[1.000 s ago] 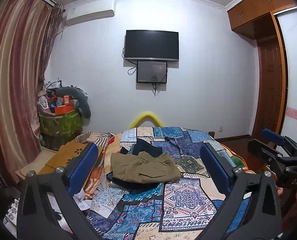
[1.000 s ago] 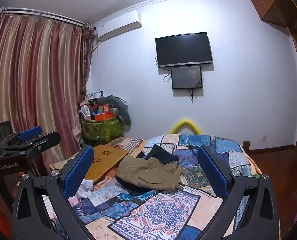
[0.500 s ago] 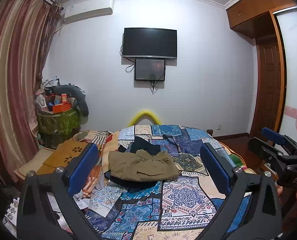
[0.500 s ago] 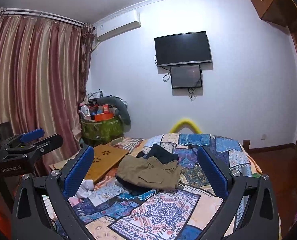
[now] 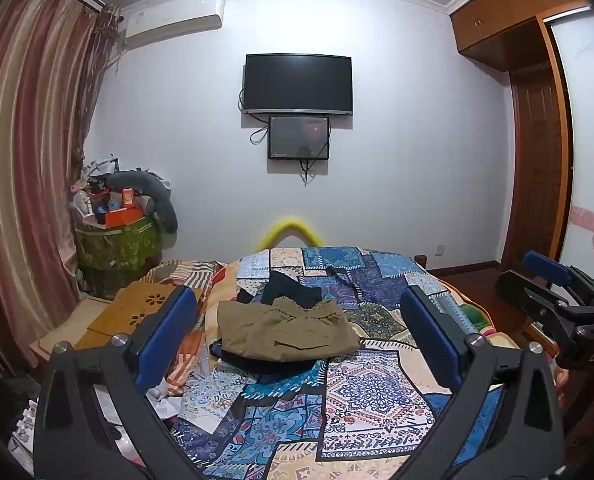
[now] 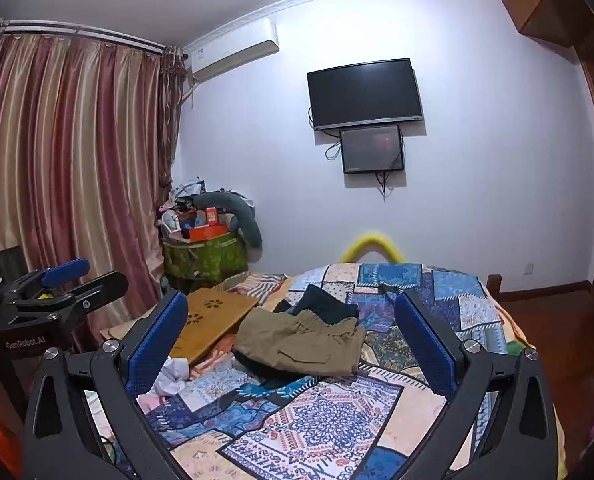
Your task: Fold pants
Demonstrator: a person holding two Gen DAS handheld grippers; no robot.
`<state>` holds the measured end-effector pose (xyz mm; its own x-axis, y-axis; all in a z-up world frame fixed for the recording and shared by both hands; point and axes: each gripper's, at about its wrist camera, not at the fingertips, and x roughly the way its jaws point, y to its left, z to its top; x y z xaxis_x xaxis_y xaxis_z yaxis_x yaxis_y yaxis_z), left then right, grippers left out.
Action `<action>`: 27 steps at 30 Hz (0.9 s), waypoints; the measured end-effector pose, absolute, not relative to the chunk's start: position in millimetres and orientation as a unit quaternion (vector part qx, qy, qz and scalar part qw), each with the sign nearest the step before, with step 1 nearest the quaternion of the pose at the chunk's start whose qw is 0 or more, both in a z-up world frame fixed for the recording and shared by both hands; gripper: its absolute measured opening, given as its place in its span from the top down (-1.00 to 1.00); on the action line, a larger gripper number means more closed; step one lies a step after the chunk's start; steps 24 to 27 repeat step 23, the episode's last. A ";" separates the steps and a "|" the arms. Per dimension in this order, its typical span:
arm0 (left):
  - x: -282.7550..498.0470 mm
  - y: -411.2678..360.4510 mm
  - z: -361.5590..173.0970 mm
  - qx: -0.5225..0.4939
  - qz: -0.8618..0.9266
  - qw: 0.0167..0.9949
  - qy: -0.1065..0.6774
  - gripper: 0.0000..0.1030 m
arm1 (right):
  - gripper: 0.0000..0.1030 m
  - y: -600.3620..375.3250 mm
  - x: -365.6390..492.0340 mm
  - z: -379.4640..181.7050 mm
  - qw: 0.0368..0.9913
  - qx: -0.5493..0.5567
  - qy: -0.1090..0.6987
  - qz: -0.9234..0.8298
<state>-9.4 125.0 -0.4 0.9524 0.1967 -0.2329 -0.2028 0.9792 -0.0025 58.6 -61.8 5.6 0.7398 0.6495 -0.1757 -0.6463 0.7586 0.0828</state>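
Observation:
Folded olive-brown pants (image 5: 287, 330) lie on top of dark garments (image 5: 293, 292) in the middle of the patchwork bedspread (image 5: 361, 392). They also show in the right wrist view (image 6: 303, 342). My left gripper (image 5: 297, 336) is open and empty, held back from the pile and above the near part of the bed. My right gripper (image 6: 291, 340) is open and empty too, at about the same distance. Each gripper shows at the edge of the other's view: the right one (image 5: 553, 292) and the left one (image 6: 63, 284).
A wooden lap desk (image 6: 213, 322) lies at the bed's left side. A green basket (image 5: 115, 244) piled with things stands in the left corner by the striped curtain (image 6: 69, 168). A TV (image 5: 298, 83) hangs on the far wall. A wooden wardrobe (image 5: 537, 132) is at the right.
Both grippers have tilted up a little and drawn slightly back. The pants pile sits lower in both views. Both grippers stay open.

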 end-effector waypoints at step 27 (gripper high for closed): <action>-6.6 124.0 2.2 -0.018 0.077 0.989 0.124 -1.00 | -0.99 -59.7 57.1 4.6 0.932 0.008 0.098 0.348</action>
